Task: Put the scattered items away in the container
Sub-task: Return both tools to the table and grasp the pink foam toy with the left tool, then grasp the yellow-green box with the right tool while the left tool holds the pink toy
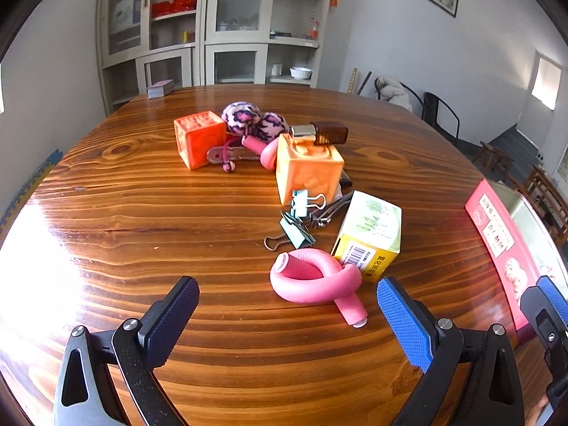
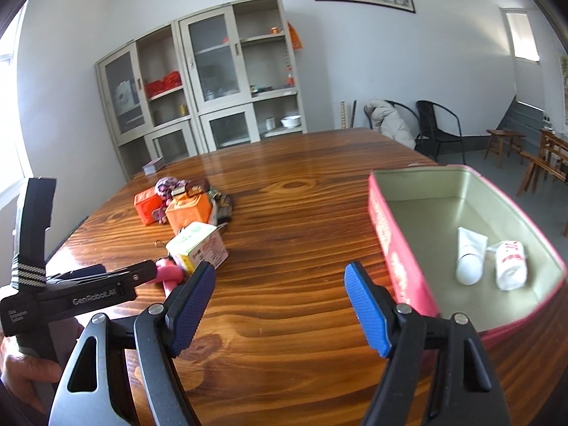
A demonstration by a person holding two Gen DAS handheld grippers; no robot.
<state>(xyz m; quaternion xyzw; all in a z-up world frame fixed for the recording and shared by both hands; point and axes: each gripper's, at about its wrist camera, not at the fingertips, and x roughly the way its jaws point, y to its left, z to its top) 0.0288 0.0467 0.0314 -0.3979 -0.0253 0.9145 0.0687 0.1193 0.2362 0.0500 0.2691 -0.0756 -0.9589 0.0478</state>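
My left gripper (image 1: 287, 294) is open and empty, low over the wooden table just short of a looped pink foam curler (image 1: 314, 282). Behind the curler lie a yellow-green carton (image 1: 371, 236), teal binder clips (image 1: 298, 218), two orange cubes (image 1: 308, 172) (image 1: 199, 138), a brown bottle (image 1: 325, 133) and a pink-black fuzzy toy (image 1: 254, 119). The red tin container (image 2: 401, 248) stands at the right, holding a white tube (image 2: 468, 255) and a white packet (image 2: 511, 264). My right gripper (image 2: 280, 285) is open and empty beside the tin's left wall.
A deck of cards (image 1: 160, 88) lies at the table's far left edge. Grey cabinets (image 1: 213, 25) stand behind the table. Chairs (image 2: 438, 124) and wooden stools (image 2: 504, 143) stand at the right. The left gripper body (image 2: 71, 294) shows in the right wrist view.
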